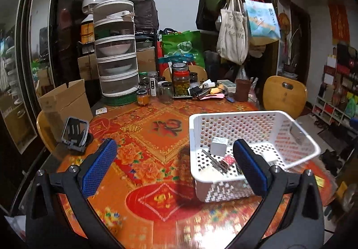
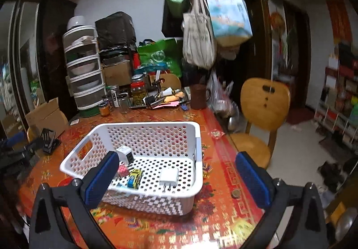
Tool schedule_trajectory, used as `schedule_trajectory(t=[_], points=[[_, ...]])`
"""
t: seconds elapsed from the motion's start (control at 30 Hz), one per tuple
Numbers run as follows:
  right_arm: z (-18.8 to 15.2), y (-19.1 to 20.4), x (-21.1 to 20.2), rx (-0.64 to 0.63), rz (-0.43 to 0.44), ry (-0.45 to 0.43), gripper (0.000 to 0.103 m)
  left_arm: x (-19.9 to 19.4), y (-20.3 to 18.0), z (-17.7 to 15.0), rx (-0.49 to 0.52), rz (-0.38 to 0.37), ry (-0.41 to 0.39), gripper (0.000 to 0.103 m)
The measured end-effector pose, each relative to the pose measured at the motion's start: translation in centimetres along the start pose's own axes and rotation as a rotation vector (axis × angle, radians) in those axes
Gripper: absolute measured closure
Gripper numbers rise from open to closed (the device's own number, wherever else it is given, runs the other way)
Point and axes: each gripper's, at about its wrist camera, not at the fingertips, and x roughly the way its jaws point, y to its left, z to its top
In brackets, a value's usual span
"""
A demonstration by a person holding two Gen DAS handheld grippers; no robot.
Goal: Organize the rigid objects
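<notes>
- White basket (image 2: 138, 159) sits on the table just ahead of the right gripper (image 2: 176, 179), collecting chargers and a toy car (image 2: 135, 177) — likely nearly sorted.
- Both grippers — left gripper (image 1: 174, 166) too — spread wide, holding nothing.
- Phone stand (image 1: 75, 133) remains outside, far left.

Our left tongs (image 1: 174, 165) and right tongs (image 2: 176, 178) look alike: glossy black curved arms, silver screw heads, blue mesh-textured finger pads (image 1: 98, 167).
</notes>
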Motion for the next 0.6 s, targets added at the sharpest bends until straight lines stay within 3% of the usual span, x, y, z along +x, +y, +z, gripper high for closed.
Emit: schedule_trajectory(t=[0.13,0.2,0.27,0.33,0.43,0.6], points=[[-1.2,3.1,-3.8,-0.084,-0.104,-0.031,0.0,-3.9,0.8,-0.9,-0.002,-0.001,0.011,0.001],[-1.8,3.6,-5.2,-0.079,-0.078,-0.027,0.0,-5.3,1.2,-1.5,-0.033,-0.026,0.043,0.001],[-2.5,3.5,-6.0,-0.03,0.011,0.01,0.0,-6.4,1.2,-2.1,-0.056,-0.082,0.078,0.001],[-2.9,3.7,-6.3,-0.005,0.064,0.048,0.0,-7.7,0.7,-2.8,-0.038,-0.088,0.082,0.001],[-3.4,4.1,-7.0,0.001,0.058,0.048,0.0,-9.1,-1.0,-3.6,0.016,-0.066,0.082,0.001],[-4.0,4.8,-6.2,-0.022,0.036,0.073,0.0,-8.9,-3.2,-4.3,0.038,-0.106,0.113,0.001]])
